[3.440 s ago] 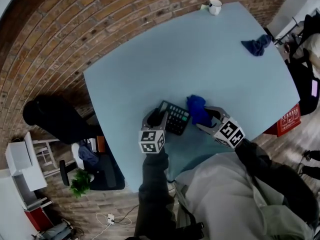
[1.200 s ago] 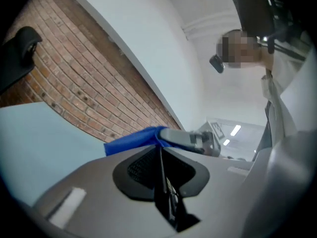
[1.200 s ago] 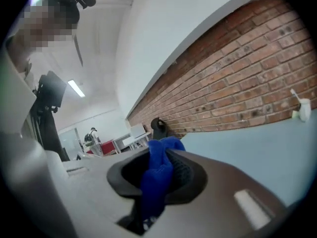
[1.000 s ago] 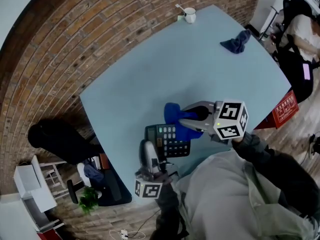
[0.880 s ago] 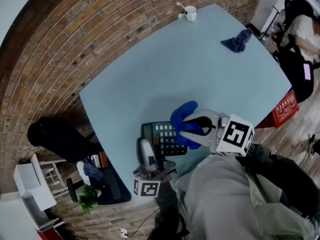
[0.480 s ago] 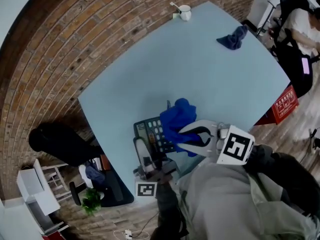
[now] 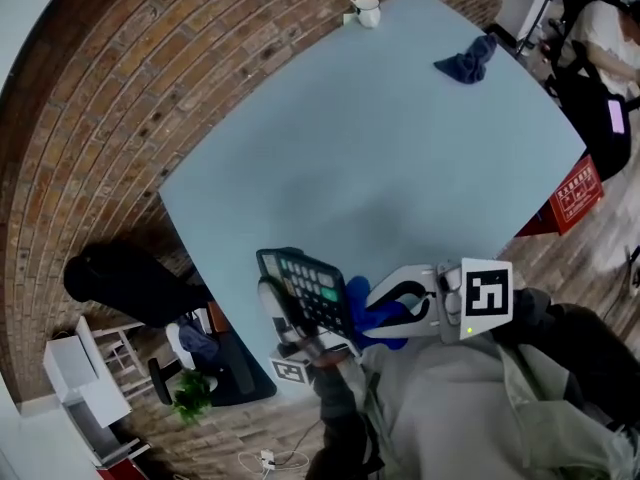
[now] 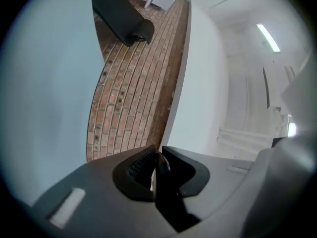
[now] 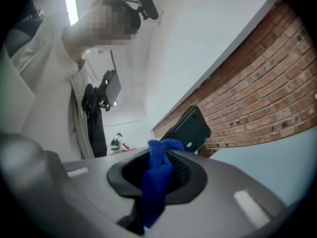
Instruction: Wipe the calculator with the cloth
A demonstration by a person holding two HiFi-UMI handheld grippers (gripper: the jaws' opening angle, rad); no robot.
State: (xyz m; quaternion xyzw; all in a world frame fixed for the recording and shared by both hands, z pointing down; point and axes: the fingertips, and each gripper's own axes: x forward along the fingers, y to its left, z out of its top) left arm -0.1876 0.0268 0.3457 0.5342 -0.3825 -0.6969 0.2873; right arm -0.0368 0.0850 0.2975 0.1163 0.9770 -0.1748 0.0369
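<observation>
– Listing largest first: pale blue rectangular tabletop [image 7: 380,148], shown whole in the head view only. Which view gives the black desk calculator [image 7: 305,286]?
– All three, differently. The head view shows its key face, rows of pale keys on black. It is tilted and lifted off the tabletop at the near corner. The right gripper view shows only its plain black back, against a red brick wall [image 9: 257,98]. The left gripper view shows only a thin dark edge.
– Tools?
– Left gripper [image 7: 272,296]: jaws closing, pads pressed on the calculator's lower edge. Right gripper [image 7: 378,306]: clenched on a crumpled bright blue cloth [image 7: 362,316], a fold hanging out.
– Cloth against calculator?
– Just beside its right edge; contact unclear.
– Smaller lots?
– Dark blue rag [image 7: 467,63], then white mug [image 7: 368,11], both at the far edge, head view only.
</observation>
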